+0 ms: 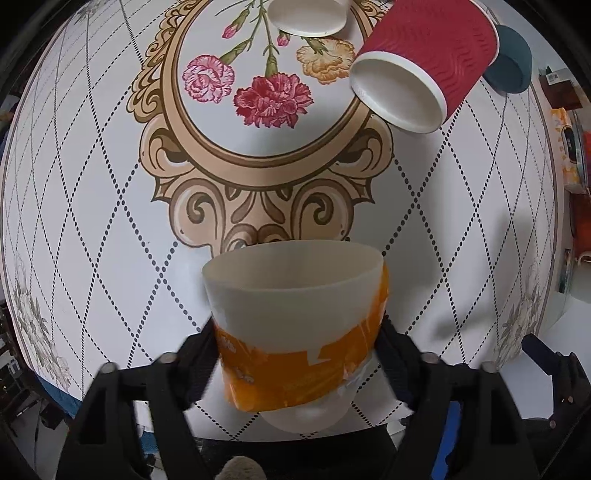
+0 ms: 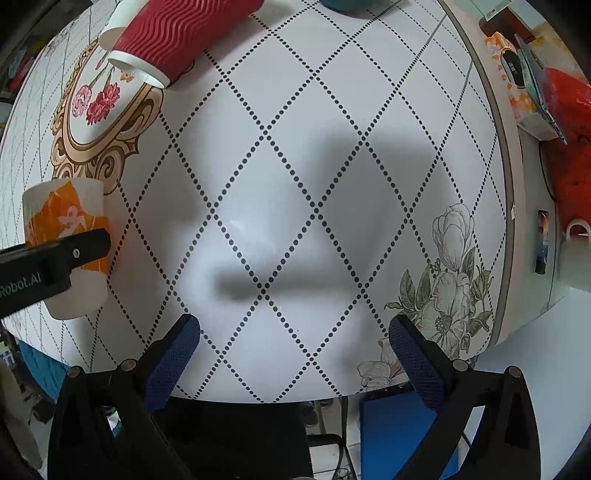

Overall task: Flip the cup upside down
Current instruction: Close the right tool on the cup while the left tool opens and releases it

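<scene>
Between the two black fingers of the left hand-held gripper (image 1: 301, 354) sits an orange-and-white paper cup (image 1: 297, 321), clamped at its sides, its open mouth pointing forward and its inside looking empty. From the right wrist view the same cup appears at the far left, held just above or at the table edge; whether it touches the surface cannot be told. The right hand-held gripper (image 2: 295, 354) hovers with its blue-padded fingers spread wide, holding nothing, over the table (image 2: 295, 166). That table is white with a dotted diamond grid, a gold scrolled frame with pink and red carnations (image 1: 271, 98), and pale flower drawings near its rim. Farther out, a red ribbed paper cup (image 1: 424, 59) lies tilted on its side, white interior showing. A white cup (image 1: 308, 16) and a teal cup (image 1: 511, 59) stand beyond. Boxes and a red bag (image 2: 569, 122) clutter the room to the right.
</scene>
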`<control>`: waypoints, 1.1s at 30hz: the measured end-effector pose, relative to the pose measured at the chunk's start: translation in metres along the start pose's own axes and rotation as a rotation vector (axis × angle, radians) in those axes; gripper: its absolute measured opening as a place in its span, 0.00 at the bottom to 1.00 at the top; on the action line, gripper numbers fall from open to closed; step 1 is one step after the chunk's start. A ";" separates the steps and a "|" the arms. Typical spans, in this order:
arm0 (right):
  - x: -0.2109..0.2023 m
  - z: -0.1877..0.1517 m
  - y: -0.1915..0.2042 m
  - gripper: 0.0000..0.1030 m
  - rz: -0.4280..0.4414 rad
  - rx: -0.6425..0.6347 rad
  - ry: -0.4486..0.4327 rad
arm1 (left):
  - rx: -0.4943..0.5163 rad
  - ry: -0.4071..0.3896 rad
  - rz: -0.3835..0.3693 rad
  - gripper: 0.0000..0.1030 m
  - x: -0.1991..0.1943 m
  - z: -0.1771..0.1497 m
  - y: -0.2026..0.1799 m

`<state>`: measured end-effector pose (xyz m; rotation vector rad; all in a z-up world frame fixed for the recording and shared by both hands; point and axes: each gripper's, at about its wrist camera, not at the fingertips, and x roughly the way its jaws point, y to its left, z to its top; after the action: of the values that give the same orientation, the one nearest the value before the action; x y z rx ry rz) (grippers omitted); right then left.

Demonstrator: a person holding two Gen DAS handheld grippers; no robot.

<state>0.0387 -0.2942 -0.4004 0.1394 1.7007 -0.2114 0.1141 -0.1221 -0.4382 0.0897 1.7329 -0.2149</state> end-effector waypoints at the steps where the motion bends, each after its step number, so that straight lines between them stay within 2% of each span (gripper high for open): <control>1: -0.002 0.001 -0.001 1.00 0.006 0.005 -0.003 | -0.004 -0.002 -0.008 0.91 -0.002 -0.002 0.002; 9: -0.034 0.007 -0.002 1.00 0.103 0.034 -0.029 | -0.078 -0.078 -0.045 0.91 -0.046 -0.017 0.033; 14: -0.061 0.017 0.022 1.00 0.202 0.020 -0.053 | -0.141 -0.140 0.029 0.91 -0.069 -0.033 0.067; 17: -0.066 0.021 0.048 0.97 0.236 -0.018 -0.056 | -0.177 -0.149 0.066 0.91 -0.069 -0.044 0.088; 19: -0.066 0.024 0.067 0.96 0.266 -0.031 -0.053 | -0.202 -0.140 0.075 0.91 -0.078 -0.040 0.114; 24: -0.059 0.030 0.109 0.84 0.297 -0.053 -0.027 | -0.255 -0.114 0.086 0.91 -0.072 -0.050 0.150; 28: -0.053 0.033 0.122 0.68 0.300 -0.069 -0.002 | -0.279 -0.105 0.086 0.91 -0.064 -0.062 0.165; 33: -0.046 0.036 0.133 0.62 0.305 -0.075 0.014 | -0.300 -0.103 0.068 0.91 -0.066 -0.070 0.179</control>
<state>0.1083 -0.1715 -0.3679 0.3416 1.6750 0.0805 0.0902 0.0707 -0.3792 -0.0812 1.6382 0.0904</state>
